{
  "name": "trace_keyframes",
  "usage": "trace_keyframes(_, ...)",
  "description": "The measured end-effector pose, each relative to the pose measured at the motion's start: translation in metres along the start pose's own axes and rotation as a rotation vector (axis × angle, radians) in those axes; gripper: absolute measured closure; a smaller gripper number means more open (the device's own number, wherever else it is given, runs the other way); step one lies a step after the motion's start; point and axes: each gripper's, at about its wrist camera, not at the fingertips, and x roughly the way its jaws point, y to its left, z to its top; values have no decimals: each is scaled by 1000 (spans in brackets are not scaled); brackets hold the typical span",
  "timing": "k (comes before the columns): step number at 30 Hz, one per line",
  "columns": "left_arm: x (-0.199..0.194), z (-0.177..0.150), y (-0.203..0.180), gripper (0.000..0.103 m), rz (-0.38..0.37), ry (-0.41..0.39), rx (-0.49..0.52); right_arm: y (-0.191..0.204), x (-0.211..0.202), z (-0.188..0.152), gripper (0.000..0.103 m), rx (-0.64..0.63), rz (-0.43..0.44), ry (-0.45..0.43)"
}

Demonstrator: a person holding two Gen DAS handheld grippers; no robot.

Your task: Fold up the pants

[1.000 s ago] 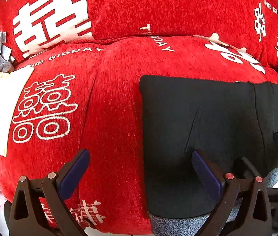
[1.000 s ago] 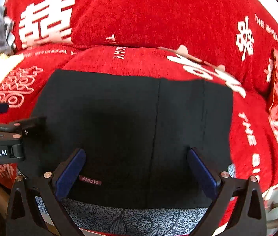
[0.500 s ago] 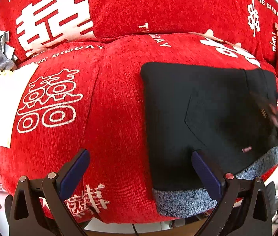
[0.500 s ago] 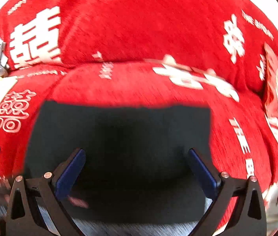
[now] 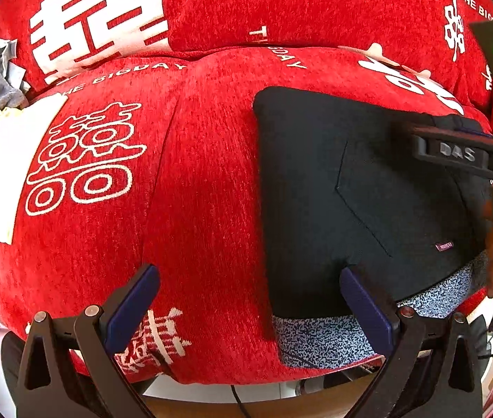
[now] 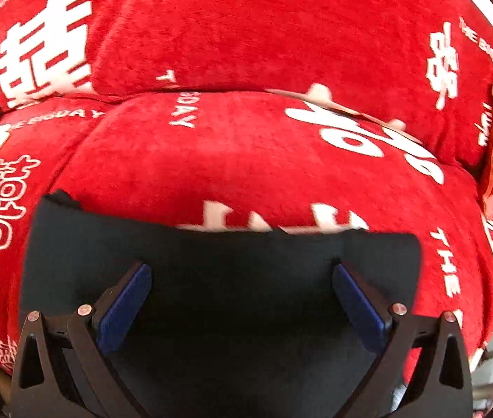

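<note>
Pants are lying folded into a neat block near the sofa's front edge (seemingly nearly finished); left gripper and right gripper are hanging spread apart, gripping nothing.

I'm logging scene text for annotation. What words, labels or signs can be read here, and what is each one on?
"THE BIGDAY" and white double-happiness characters: woven on the red sofa cover.
"DAS": on the right gripper, seen from the left wrist view.
Small tag on the black pants: too small to read.
</note>
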Motion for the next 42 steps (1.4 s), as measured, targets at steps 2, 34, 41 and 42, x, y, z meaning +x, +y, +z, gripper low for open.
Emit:
trace_keyframes(2, -3, -1, -1, 0, 3, -4, 6, -1, -12, -10, 0, 0, -9, 9)
trace_keyframes(34, 48, 38, -33, 4, -335, 140, -75, -97, 8, -78, 0, 271, 494, 58)
trace_keyframes(41, 19, 36, -35, 45, -320, 69, 22, -72, -24, -73, 35, 161, 433, 21)
trace_keyframes(42, 17, 36, -32, 50, -321, 67, 21, -69, -31, -71, 42, 144, 417, 13)
